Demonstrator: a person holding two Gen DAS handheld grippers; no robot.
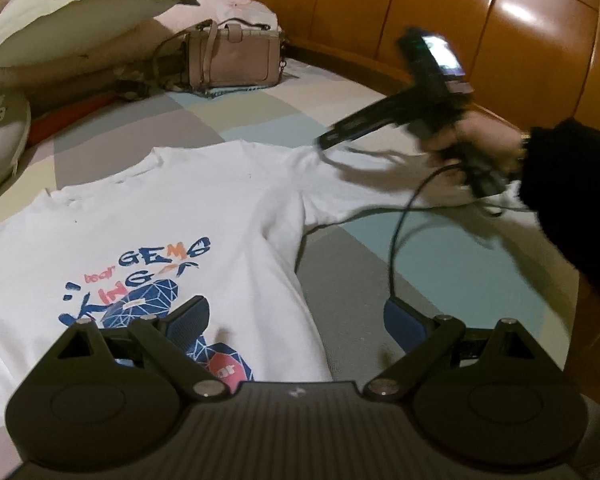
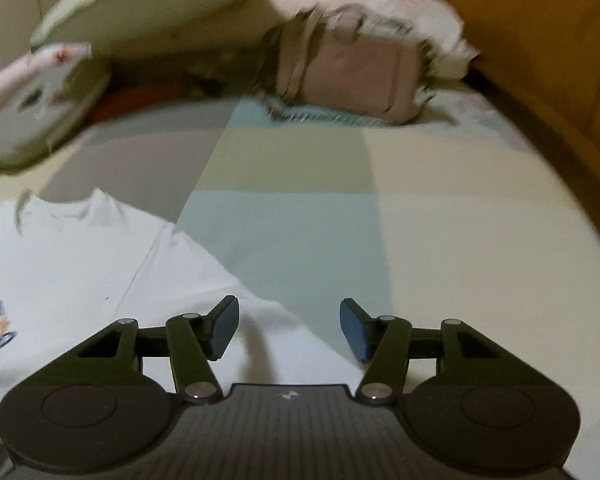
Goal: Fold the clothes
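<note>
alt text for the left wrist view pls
A white printed T-shirt lies flat on a patchwork bedspread, the open left tool hovering over its hem. The right tool, hand-held, reaches over the far sleeve; a pink handbag sits behind.

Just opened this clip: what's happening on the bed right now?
A person with a two-finger gripper in each hand is laying out a white printed T-shirt on the pastel patchwork bedspread. The shirt lies flat, print up, not yet folded. The right gripper stands open over the shirt's sleeve, gripping nothing. The left gripper is open above the shirt's side edge. A pink handbag sits by the pillows.
</note>
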